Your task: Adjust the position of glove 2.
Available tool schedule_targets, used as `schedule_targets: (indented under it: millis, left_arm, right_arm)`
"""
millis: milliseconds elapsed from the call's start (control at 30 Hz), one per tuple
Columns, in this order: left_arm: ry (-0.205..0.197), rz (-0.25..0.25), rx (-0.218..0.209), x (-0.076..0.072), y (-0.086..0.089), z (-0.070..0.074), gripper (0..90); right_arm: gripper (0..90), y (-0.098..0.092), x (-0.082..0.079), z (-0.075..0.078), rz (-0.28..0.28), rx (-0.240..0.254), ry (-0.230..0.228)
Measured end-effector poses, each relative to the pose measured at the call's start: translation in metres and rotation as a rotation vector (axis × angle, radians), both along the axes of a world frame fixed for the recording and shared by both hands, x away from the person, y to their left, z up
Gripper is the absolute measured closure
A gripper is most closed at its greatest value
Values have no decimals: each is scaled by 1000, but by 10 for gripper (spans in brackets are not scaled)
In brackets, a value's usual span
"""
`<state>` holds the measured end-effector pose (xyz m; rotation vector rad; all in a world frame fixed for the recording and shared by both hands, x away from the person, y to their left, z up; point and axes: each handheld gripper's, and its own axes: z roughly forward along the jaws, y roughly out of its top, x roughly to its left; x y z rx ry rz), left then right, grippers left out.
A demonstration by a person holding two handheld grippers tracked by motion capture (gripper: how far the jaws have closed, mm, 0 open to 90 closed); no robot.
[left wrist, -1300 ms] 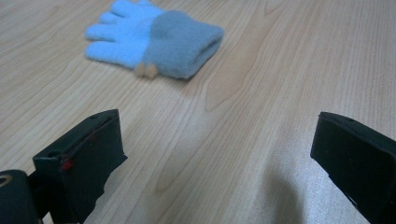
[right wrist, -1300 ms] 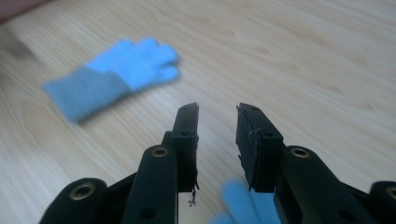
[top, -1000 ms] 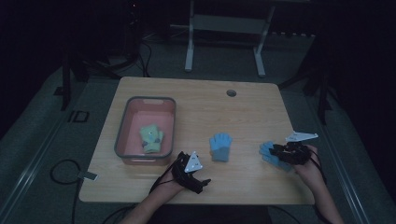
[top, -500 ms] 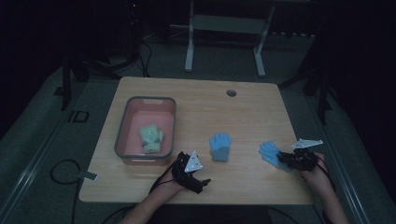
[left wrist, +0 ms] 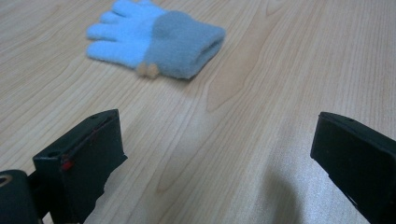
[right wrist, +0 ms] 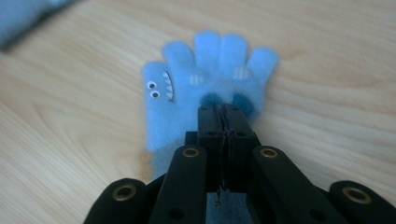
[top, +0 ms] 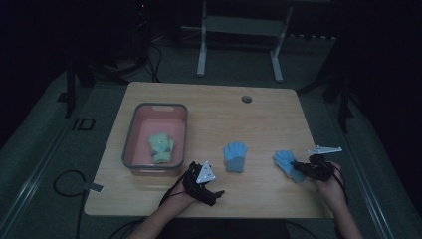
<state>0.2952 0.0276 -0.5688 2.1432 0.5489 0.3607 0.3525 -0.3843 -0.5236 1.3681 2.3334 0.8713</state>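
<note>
Worktop (top: pixel 209 199) of pale wood, room dim. Landmark: pink tub (top: pixel 130 134) on the worktop's left part, a green glove (top: pixel 161 147) lying inside it.

Right of the tub, a blue glove with grey cuff (top: pixel 235 156) lies flat at mid-worktop. Farther right again, well apart from the tub, a second blue glove with a shark face (right wrist: pixel 187 93) lies flat, fingertips pointing away from the right gripper (right wrist: pixel 223 112).

Right gripper: fingers have just been closing, now clenched together over the shark glove's palm, apparently pinching its fabric.

Left gripper (top: pixel 213 190) sits just below the tub's near right corner, fingers (left wrist: pixel 84 154) released wide, bare wood between them.
</note>
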Motion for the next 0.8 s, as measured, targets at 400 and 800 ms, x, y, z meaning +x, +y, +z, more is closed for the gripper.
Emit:
schedule_targets:
  millis: [400,800]
  left_arm:
    - [-10,-7,-7,-2,-1,2,27]
    - [-15,-22,-14,-3,-4,3,27]
  right_arm:
    - [878,50,4,32,-243,64,-132]
    - [878,54,8,5,-508,61,-115]
